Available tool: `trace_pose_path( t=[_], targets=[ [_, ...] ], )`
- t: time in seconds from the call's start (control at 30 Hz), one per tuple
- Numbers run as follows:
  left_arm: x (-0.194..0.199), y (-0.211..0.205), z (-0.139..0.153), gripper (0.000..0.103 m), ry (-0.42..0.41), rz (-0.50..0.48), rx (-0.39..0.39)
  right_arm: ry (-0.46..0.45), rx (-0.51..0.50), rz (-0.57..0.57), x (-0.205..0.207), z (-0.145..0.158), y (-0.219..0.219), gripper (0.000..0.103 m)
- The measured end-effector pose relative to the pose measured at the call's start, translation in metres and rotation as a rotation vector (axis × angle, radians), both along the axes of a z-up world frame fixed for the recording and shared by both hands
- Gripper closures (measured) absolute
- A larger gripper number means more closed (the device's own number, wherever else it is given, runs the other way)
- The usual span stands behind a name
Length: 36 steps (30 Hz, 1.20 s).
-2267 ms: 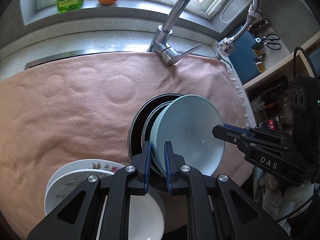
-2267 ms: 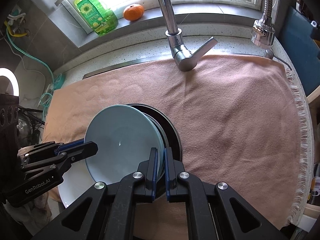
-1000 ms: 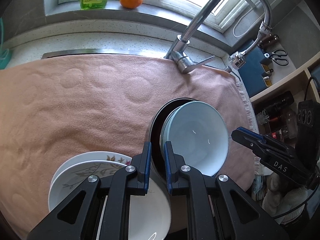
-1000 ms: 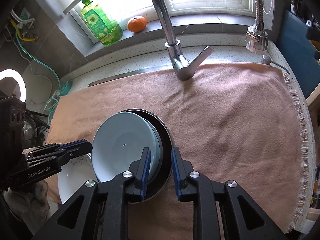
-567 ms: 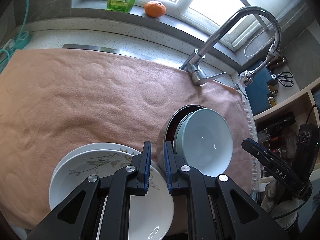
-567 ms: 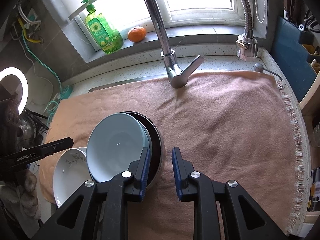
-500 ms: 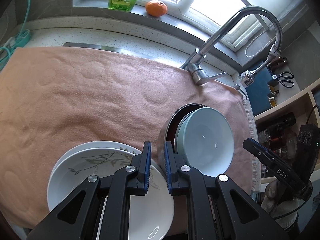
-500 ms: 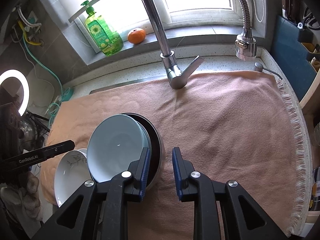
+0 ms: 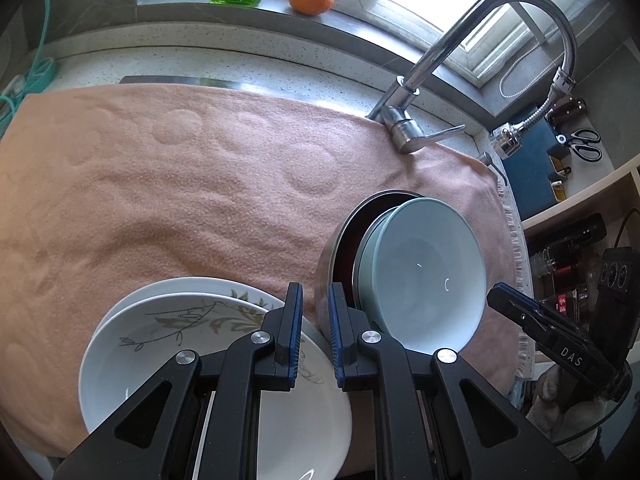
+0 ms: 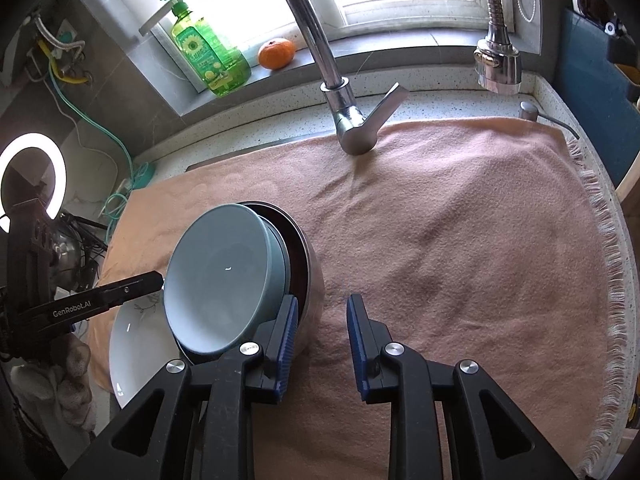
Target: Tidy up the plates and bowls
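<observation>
pale blue bowl [image 10: 224, 276] nests tilted in the steel bowl [image 10: 310, 280]; both grippers gape empty, so nudge it level

Dishes counted by kind.
We count two white plates [image 9: 208, 344], two light-blue bowls [image 9: 424, 276] and one metal bowl [image 9: 340, 240].

my matt black plastic tongs [image 9: 314, 320] hover by a glossy pale blue bowl [image 9: 424, 276] nested in a brushed metal bowl [image 10: 314, 276], glazed white plates [image 9: 180, 344], all on fuzzy pink cloth [image 9: 180, 184]; polished chrome faucet [image 10: 344, 108].
</observation>
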<state>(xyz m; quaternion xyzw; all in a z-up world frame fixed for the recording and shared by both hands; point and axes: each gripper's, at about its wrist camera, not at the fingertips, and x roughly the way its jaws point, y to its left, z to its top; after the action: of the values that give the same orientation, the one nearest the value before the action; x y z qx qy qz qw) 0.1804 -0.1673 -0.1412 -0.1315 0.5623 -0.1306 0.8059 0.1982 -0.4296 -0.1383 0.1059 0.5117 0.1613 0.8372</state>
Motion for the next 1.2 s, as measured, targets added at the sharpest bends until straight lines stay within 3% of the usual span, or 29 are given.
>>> trace_pose_path(
  t=[0.47, 0.77, 0.97, 1.2],
  targets=[
    [0.014, -0.012, -0.005, 0.092, 0.01, -0.128, 0.02, 0.032, -0.009, -0.077, -0.004, -0.012, 0.009, 0.08],
    [0.017, -0.017, -0.01, 0.092, 0.023, -0.158, 0.016, 0.072, 0.03, -0.113, -0.003, -0.021, 0.01, 0.081],
    [0.019, -0.017, -0.011, 0.093, 0.022, -0.148, 0.01, 0.084, 0.04, -0.089, -0.001, -0.023, 0.015, 0.092],
    [0.019, -0.02, -0.012, 0.093, 0.01, -0.144, 0.019, 0.077, 0.019, -0.066, 0.003, -0.023, 0.018, 0.093]
  ],
)
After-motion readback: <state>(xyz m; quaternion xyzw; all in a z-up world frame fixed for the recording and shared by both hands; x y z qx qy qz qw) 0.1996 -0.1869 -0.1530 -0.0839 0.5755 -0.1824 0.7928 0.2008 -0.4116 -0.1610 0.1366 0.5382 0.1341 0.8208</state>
